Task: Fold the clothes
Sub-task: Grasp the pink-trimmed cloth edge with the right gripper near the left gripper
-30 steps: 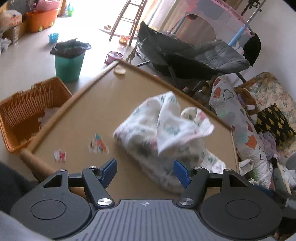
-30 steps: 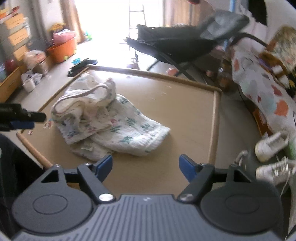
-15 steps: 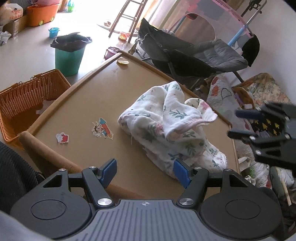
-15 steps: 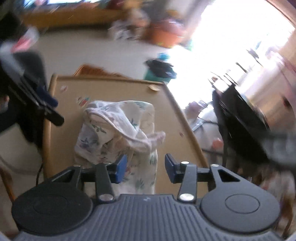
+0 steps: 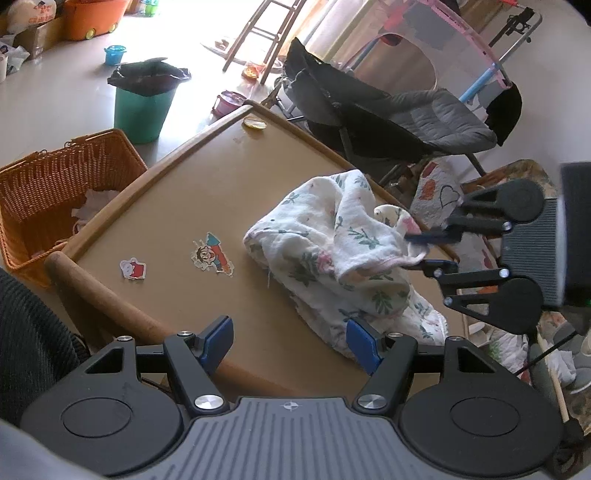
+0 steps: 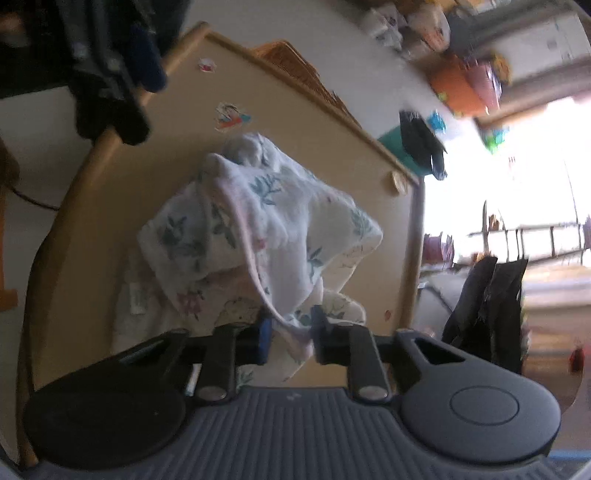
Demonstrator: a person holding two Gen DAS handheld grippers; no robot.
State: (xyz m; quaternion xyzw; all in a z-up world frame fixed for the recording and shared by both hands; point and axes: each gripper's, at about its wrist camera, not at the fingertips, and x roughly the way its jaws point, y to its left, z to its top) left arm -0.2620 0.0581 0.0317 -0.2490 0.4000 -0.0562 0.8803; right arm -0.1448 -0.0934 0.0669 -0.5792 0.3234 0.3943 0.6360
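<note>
While crumpled on the table (image 5: 207,192), floral garment (image 5: 332,254) runs 11-to-5 o'clock. Right gripper (image 6: 289,334) nearly closed, pinching its hem; left gripper (image 5: 290,341) spread wide, empty, at 6 o'clock.

Bright daylight floods the pale floor (image 5: 55,99) from beyond a wooden stool (image 5: 266,29). A grey folding chair (image 5: 424,122) stands off the table's (image 5: 177,206) far edge, a green bin (image 5: 142,107) beyond its left edge.
</note>
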